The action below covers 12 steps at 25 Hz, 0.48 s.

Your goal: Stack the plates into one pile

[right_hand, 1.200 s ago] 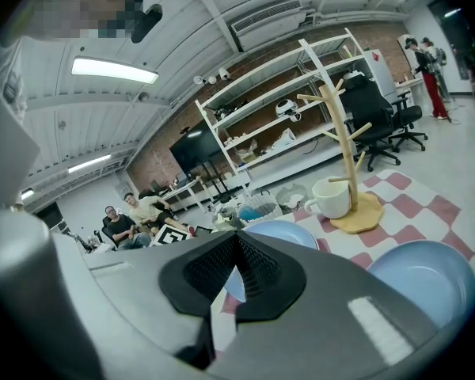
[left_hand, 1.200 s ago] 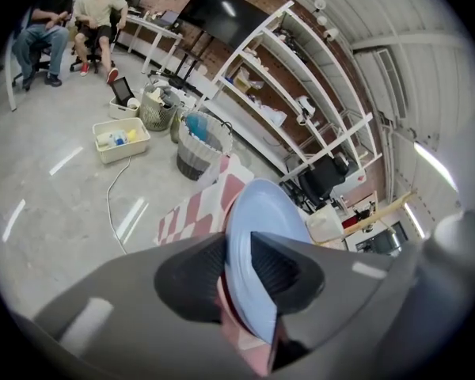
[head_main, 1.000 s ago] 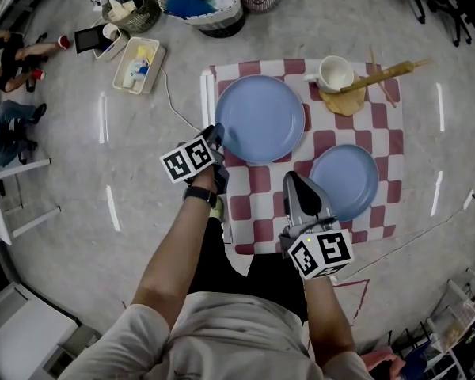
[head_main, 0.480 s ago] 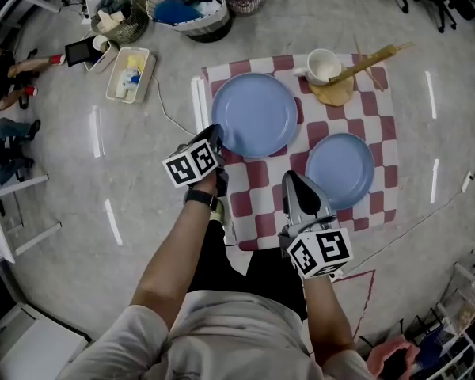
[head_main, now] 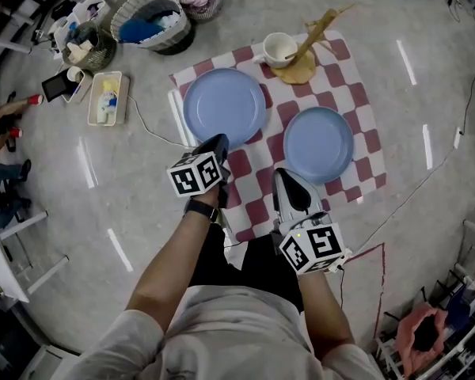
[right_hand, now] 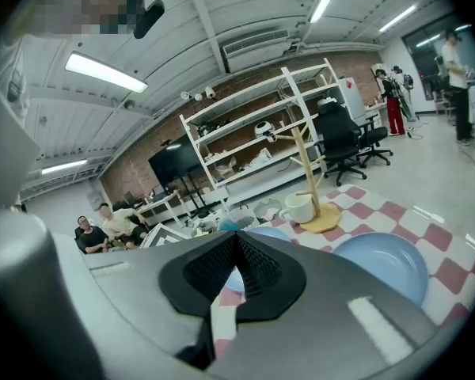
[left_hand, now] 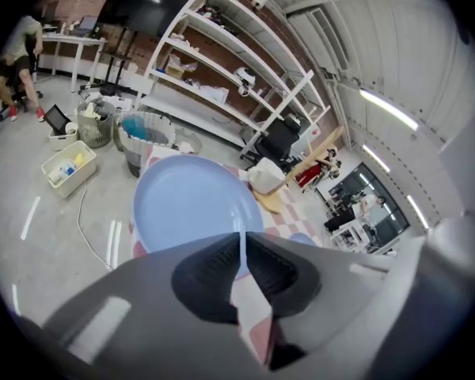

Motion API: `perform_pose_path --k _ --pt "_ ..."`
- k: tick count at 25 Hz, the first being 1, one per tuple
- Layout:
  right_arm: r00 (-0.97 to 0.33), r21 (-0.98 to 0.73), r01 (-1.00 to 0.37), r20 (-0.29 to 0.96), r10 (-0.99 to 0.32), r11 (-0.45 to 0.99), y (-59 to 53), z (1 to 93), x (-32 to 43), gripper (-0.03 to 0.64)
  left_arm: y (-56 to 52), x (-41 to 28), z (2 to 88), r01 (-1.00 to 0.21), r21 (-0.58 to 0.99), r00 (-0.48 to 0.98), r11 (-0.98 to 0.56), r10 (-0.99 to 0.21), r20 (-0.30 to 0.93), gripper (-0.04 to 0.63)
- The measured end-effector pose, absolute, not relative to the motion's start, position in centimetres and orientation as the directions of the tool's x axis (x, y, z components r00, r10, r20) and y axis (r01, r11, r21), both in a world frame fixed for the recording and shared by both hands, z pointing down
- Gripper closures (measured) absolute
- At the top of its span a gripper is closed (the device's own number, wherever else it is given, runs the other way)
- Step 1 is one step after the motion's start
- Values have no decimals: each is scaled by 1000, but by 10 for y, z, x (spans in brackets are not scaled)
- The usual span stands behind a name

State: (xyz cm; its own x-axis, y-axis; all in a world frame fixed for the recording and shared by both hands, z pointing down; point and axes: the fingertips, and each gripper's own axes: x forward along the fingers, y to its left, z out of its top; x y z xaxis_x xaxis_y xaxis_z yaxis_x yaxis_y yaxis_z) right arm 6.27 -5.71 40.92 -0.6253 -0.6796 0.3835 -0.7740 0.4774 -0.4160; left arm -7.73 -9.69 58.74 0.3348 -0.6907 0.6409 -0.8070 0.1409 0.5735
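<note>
We are holding the left gripper (head_main: pixel 218 142) pressed together at the larger blue plate's (head_main: pixel 224 108) near rim, and the right gripper (head_main: pixel 282 175), also closed and empty, near the smaller blue plate (head_main: pixel 318 144). Both plates are lying apart on the checked cloth (head_main: pixel 253 172). We are judging them stiff, slick and breakable, best pinched at the rim.

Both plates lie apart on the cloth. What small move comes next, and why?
Probably open the right tongs and ease them toward the small plate: they are shut, short of its rim, and it belongs on the large plate.
</note>
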Motion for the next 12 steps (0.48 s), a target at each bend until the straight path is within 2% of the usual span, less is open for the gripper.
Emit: perform_pose_path --k 12 --pt "-516 -417 -838 398 -759 352 -28 414 128 611 -68 25 611 -808 590 489 -4 -562 667 589"
